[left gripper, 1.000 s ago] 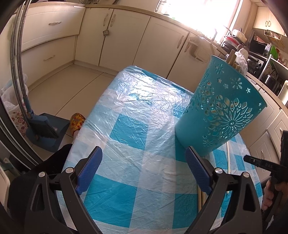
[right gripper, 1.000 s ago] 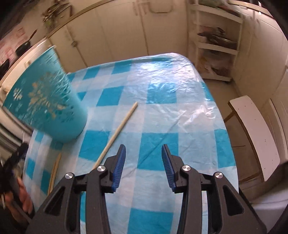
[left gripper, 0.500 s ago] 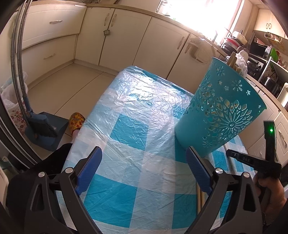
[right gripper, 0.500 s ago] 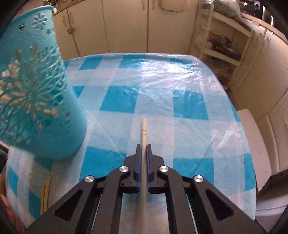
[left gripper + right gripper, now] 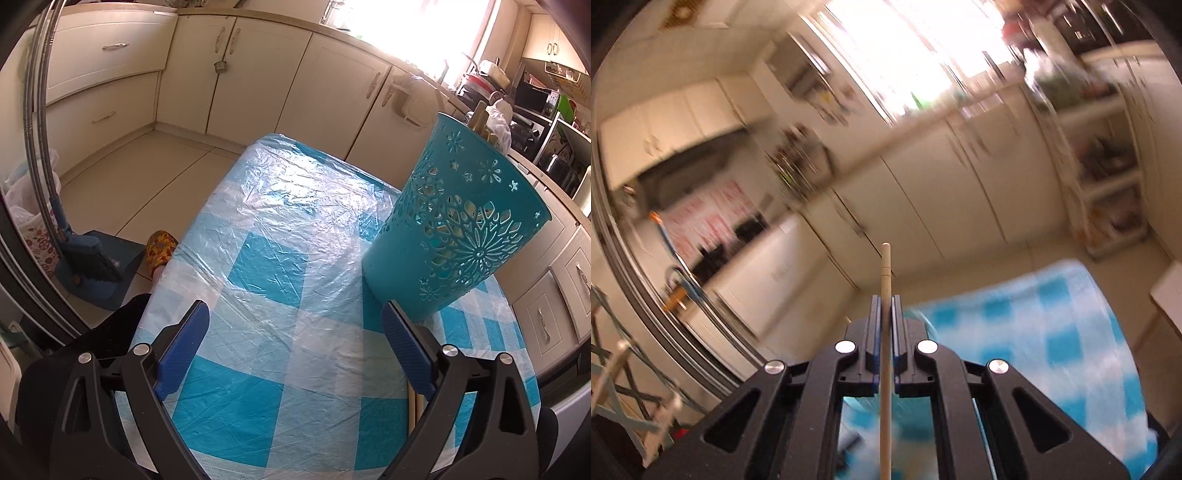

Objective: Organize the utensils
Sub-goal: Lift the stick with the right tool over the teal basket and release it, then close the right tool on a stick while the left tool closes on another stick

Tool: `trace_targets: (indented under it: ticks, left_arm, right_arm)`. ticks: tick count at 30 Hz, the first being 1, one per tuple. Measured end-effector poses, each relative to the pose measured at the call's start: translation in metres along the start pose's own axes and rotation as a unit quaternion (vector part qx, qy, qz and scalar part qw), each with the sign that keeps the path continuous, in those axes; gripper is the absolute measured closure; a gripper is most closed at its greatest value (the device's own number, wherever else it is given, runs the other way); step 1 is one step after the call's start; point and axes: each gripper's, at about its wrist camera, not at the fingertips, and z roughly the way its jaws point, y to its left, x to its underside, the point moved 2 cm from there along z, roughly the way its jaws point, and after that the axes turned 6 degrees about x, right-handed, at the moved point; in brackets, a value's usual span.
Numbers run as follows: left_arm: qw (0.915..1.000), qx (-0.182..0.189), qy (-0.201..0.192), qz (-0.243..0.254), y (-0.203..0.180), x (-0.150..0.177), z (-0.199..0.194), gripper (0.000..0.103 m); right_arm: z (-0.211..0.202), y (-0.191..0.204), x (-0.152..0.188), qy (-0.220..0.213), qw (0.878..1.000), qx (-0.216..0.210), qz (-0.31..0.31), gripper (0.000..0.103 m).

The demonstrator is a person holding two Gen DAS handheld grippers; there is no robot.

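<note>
While the left claw [image 5: 295, 354] hangs wide apart with nothing between its blue pads, low over the checked tabletop [image 5: 266, 273], the right claw [image 5: 885, 306] is clamped on a pale wooden stick [image 5: 885, 269], which juts forward past the pads, lifted clear of the tabletop. The teal cut-out basket [image 5: 458, 236] stands on the tabletop beside the left claw's right pad, with two more sticks [image 5: 415, 410] lying near its base
</note>
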Motion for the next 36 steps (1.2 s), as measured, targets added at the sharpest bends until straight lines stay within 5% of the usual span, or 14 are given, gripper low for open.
trace_targets:
  ticks: [4, 7, 14, 23, 26, 28, 31, 36]
  left_arm:
    - [1.0000, -0.001, -0.001, -0.001, 0.000, 0.000, 0.000, 0.012]
    - [1.0000, 0.000, -0.002, -0.003, 0.001, 0.000, -0.001, 0.012]
    - [1.0000, 0.006, -0.005, -0.004, 0.003, 0.000, -0.003, 0.012]
    - [1.0000, 0.000, -0.003, -0.002, 0.003, 0.000, -0.003, 0.012]
    - [1.0000, -0.002, -0.003, -0.002, 0.002, 0.001, -0.003, 0.012]
    - [1.0000, -0.003, -0.004, -0.002, 0.002, 0.001, -0.003, 0.012]
    - [1.0000, -0.004, -0.003, -0.002, 0.002, 0.001, -0.002, 0.012]
    - [1.0000, -0.003, -0.004, -0.005, 0.004, 0.000, -0.004, 0.012]
  right_arm:
    - [0.037, 0.035, -0.016, -0.088, 0.995, 0.027, -0.038, 0.097]
    - [0.073, 0.042, -0.001, -0.104, 0.990, 0.070, -0.071, 0.097]
    - [0.098, 0.026, 0.051, -0.031, 0.990, 0.098, -0.091, 0.097]
    - [0.012, 0.021, 0.080, -0.012, 0.992, 0.081, -0.093, 0.074]
    - [-0.008, 0.021, 0.118, 0.048, 0.988, 0.094, -0.111, 0.071]
    - [-0.006, 0.014, 0.158, 0.126, 0.978, 0.110, -0.123, 0.071]
    - [0.010, 0.001, 0.208, 0.220, 0.961, 0.119, -0.119, 0.082]
    - [0.044, -0.005, 0.232, 0.263, 0.950, 0.133, -0.100, 0.085]
